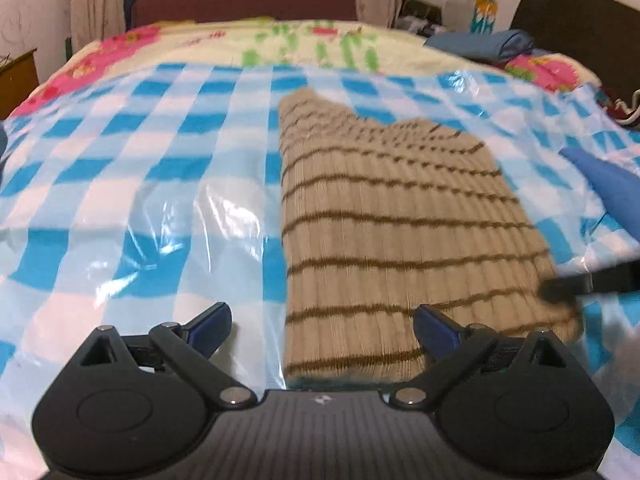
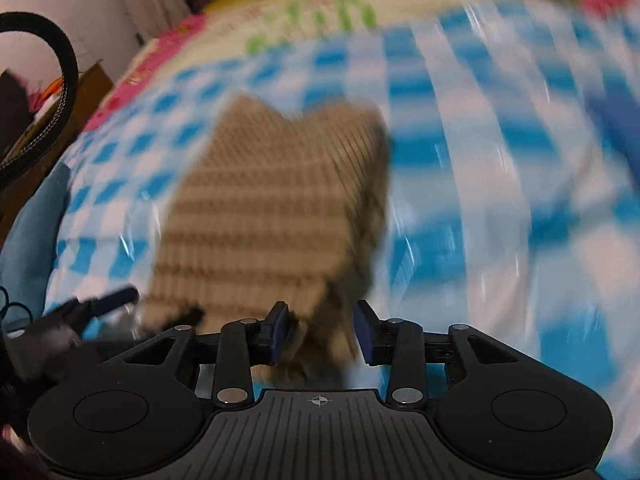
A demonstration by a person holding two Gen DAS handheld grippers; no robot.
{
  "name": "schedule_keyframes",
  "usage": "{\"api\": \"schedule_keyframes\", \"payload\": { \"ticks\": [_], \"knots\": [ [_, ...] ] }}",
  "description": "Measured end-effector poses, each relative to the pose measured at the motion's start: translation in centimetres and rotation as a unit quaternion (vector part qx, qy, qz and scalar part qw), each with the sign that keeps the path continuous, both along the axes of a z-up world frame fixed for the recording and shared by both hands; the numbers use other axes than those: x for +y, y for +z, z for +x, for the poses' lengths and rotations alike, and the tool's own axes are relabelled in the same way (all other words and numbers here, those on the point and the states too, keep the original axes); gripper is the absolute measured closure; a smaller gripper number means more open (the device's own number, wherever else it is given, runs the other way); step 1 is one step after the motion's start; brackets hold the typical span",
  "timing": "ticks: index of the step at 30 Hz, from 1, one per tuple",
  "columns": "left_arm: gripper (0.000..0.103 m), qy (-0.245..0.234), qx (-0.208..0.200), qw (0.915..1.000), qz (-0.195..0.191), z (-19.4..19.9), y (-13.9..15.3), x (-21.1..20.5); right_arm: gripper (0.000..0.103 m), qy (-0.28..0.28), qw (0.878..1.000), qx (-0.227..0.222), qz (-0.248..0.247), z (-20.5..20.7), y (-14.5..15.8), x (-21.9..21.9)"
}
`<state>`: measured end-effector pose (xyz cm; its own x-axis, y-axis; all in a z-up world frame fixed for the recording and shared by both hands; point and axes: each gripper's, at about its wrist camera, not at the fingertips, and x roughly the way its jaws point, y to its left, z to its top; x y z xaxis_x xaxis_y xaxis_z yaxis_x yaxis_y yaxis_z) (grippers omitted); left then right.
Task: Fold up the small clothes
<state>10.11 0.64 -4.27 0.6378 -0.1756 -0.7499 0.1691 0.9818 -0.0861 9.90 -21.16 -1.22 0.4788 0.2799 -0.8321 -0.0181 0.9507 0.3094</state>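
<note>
Your beige ribbed top [image 1: 384,216] with thin brown stripes lies folded lengthwise on the blue checked plastic sheet [image 1: 160,168], running toward twelve o'clock, your left gripper [image 1: 322,324] spread wide over its near edge, your right gripper [image 2: 320,332] half open around its near corner.

Beige brown-striped garment [image 1: 400,208] on blue-white checked sheet [image 1: 160,152]

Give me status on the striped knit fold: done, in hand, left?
Done: the striped knit lies doubled lengthwise on the checkered plastic sheet.
In hand: nothing is gripped. The right gripper is open with the garment's near corner between its pads; the left gripper is open.
Left: probably a crosswise fold.
</note>
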Motion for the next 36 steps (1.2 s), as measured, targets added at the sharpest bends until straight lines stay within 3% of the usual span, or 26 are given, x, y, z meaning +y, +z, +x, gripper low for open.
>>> {"api": "schedule_keyframes", "payload": {
  "ticks": [4,8,16,17,19,20,27,28,32,36],
  "knots": [
    [0.0,0.018,0.007,0.9997,0.015,-0.5,0.8,-0.1,0.066,-0.031,0.994,-0.01,0.106,-0.9,-0.6,-2.4],
    [0.0,0.014,0.0,0.9981,0.061,-0.8,1.3,-1.1,0.066,-0.014,0.993,-0.035,0.115,-1.1,-0.2,-2.4],
    [0.0,0.0,-0.012,0.9952,0.097,-1.6,1.8,-2.2,0.066,-0.013,0.976,0.032,0.215,-2.1,-3.0,-2.9],
    [0.0,0.0,-0.011,0.9952,0.098,-1.5,1.8,-2.2,0.069,-0.016,0.975,0.029,0.222,-2.1,-3.0,-2.9],
    [0.0,0.0,-0.01,0.9954,0.095,-1.4,2.0,-2.1,0.087,-0.022,0.969,0.03,0.243,-1.6,-3.2,-3.2],
    [0.0,-0.002,-0.011,0.9955,0.094,-1.4,2.2,-2.1,0.087,-0.026,0.968,0.028,0.249,-1.3,-3.2,-3.4],
    [0.0,-0.015,-0.043,0.997,0.063,-1.7,3.9,-2.8,0.09,-0.012,0.969,-0.102,0.227,-2.1,3.5,-4.9],
    [0.0,-0.022,-0.038,0.9965,0.07,-1.6,3.5,-3.2,0.09,-0.011,0.971,-0.094,0.22,-2.1,3.0,-4.9],
    [0.0,-0.052,0.013,0.9944,0.092,-1.2,0.6,-3.9,0.089,-0.033,0.985,0.01,0.167,-2.1,-3.3,-4.2],
    [0.0,-0.054,0.02,0.9954,0.077,-2.0,1.0,-3.1,0.085,-0.047,0.983,0.009,0.177,-2.6,-2.9,-5.1]
  ]
}}
